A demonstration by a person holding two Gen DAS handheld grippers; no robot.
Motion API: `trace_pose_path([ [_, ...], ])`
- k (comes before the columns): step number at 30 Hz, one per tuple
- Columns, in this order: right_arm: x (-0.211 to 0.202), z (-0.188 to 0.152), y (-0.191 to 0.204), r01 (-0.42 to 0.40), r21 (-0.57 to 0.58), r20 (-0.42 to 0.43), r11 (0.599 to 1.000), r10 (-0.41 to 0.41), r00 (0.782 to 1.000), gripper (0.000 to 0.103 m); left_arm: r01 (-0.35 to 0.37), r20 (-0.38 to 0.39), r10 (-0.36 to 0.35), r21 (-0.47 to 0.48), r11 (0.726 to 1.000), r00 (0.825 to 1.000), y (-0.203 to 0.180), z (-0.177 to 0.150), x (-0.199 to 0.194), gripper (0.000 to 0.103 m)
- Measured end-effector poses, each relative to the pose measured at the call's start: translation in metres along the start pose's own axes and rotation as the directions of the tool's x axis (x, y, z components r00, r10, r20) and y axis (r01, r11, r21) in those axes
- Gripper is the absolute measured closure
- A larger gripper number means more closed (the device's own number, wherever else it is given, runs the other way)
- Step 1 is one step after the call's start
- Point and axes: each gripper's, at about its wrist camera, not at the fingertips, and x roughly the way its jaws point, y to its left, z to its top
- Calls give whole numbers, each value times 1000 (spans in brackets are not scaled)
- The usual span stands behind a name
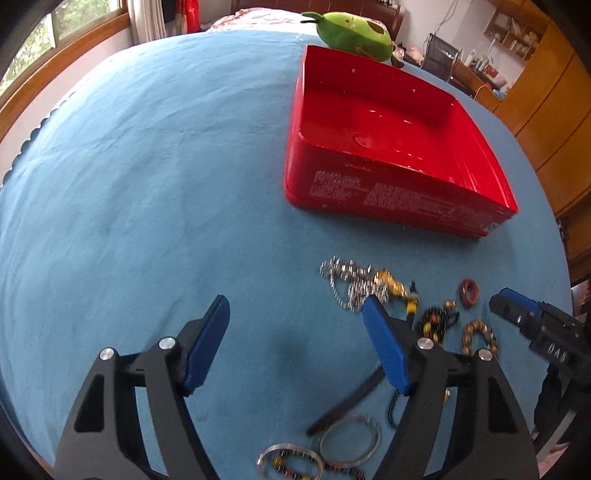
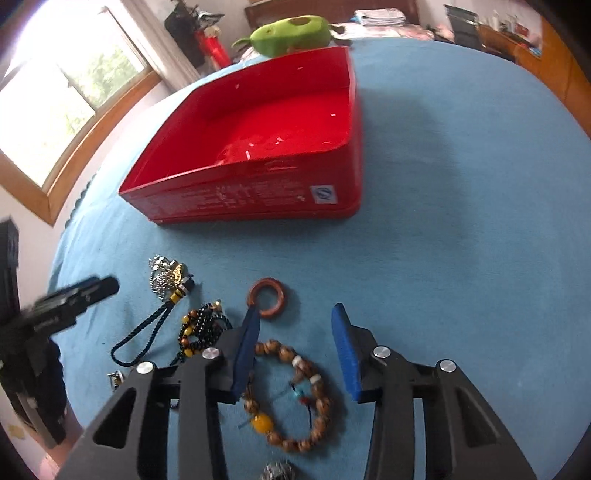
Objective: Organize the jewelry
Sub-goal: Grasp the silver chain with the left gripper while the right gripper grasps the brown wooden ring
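An empty red box (image 1: 388, 147) (image 2: 258, 147) stands on the blue cloth. In front of it lies jewelry: a silver chain with a gold charm (image 1: 351, 284) (image 2: 166, 277), a brown wooden ring (image 1: 468, 292) (image 2: 267, 297), a black-and-amber bead string (image 1: 437, 321) (image 2: 199, 328), a wooden bead bracelet (image 1: 480, 338) (image 2: 295, 398) and two silver bangles (image 1: 349, 439). My left gripper (image 1: 295, 317) is open and empty above the cloth, left of the pile. My right gripper (image 2: 295, 321) is open and empty, its fingers astride the wooden bead bracelet; it also shows in the left wrist view (image 1: 517, 314).
A green plush toy (image 1: 354, 33) (image 2: 291, 33) lies behind the box. A window is at the left and wooden furniture at the right. Bare blue cloth (image 1: 147, 184) spreads left of the box, and more (image 2: 461, 221) to its right.
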Motion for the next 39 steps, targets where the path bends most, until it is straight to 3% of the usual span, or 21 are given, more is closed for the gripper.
trace_pose_path([
  [5,17,6,8,46,-34,-15,998,-46,999,75,27,-33,-27,-4,1000,999,-6,12,21,34],
  [11,24,5,11,57,-81,0,995,-57,998,79,44,-53,-44,-3,999,998,-10,14,36,34],
  [16,23,0,13,41,-114,21,993,-39,999,91,87,-64,-86,17,996,994,-20,11,38,35],
  [23,10,-10,8,20,-103,34,994,-17,999,92,138,-85,-135,20,990,987,-35,11,44,53],
  [26,12,-9,8,12,-98,34,995,-9,999,92,119,-75,-118,11,993,990,-39,16,49,70],
  [29,9,-10,4,5,-93,34,996,-2,999,92,152,-77,-150,20,988,986,-42,19,51,90],
  [31,8,-11,2,1,-90,35,996,3,999,92,141,-62,-139,32,989,988,-46,20,50,96],
  [39,3,-10,-3,25,-80,50,996,-21,999,93,69,32,-68,-13,998,997,-20,18,31,97],
])
